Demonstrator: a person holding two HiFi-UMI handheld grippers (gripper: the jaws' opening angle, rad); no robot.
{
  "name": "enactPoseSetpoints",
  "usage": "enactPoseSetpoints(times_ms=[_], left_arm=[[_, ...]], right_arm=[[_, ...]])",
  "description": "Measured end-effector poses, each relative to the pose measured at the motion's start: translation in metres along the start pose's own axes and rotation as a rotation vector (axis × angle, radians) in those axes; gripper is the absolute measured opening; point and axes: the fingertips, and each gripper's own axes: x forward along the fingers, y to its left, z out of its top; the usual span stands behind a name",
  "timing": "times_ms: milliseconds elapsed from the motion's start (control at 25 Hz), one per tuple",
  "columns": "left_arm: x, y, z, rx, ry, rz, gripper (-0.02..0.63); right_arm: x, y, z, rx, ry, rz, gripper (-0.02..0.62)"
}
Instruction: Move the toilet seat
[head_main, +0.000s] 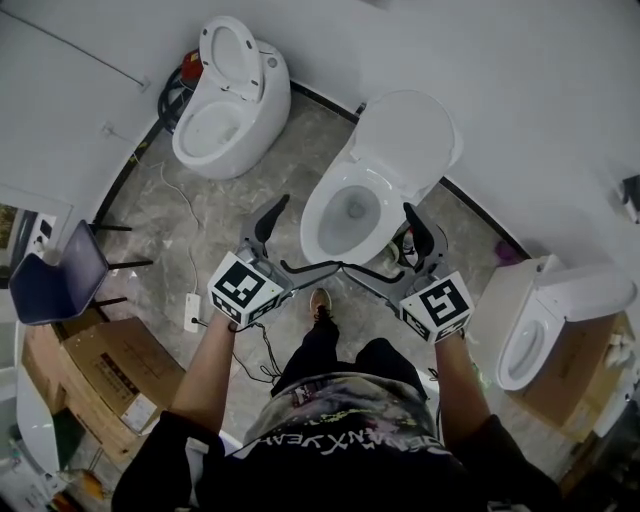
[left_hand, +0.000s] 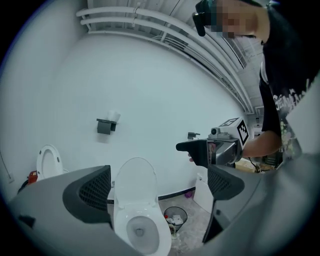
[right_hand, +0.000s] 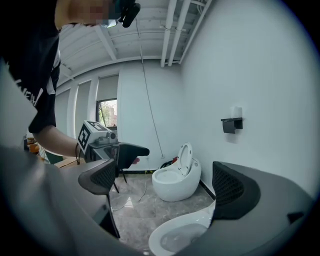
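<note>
Your left gripper (head_main: 295, 240) hangs over the floor just left of the middle toilet bowl (head_main: 350, 212). Its jaws are spread wide, and only open air lies between them. In the left gripper view the bowl and its raised flap show through that gap, well beyond the fingertips.

Your right gripper (head_main: 385, 250) mirrors it just right of the bowl. Its jaws are equally wide apart and hold nothing. In the right gripper view the bowl's rim shows low between them, without contact.

The toilet seat (head_main: 405, 140) stands raised and leans back toward the wall at the floor's far edge, leaving the bowl uncovered. You cannot separate the ring from the lid in any view. Neither gripper touches it.

Your shoe (head_main: 320, 300) rests on the floor just in front of the bowl.

A rounded second toilet (head_main: 225, 110), its own seat up, sits toward the floor's far left corner. A third toilet (head_main: 540, 325) stands at the right edge. A chair (head_main: 60, 272) and a cardboard box (head_main: 110, 365) occupy the left edge. A waste bin (left_hand: 175, 217) stands beside the middle bowl, near the wall.
</note>
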Motion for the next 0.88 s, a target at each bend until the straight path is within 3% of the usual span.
enactPoseSetpoints(times_ms=[400, 640, 880], left_arm=[[0.018, 0.038, -0.027, -0.033, 0.032, 0.005, 0.583], [0.036, 0.060, -0.057, -0.139, 0.038, 0.053, 0.581], [0.060, 0.069, -0.114, -0.239, 0.084, 0.103, 0.581]], right_arm=[[0.035, -0.025, -0.020, 0.041, 0.028, -0.027, 0.586], [0.053, -0.048, -0.048, 0.080, 0.054, -0.038, 0.586], [0.070, -0.069, -0.105, 0.088, 0.115, -0.056, 0.586]])
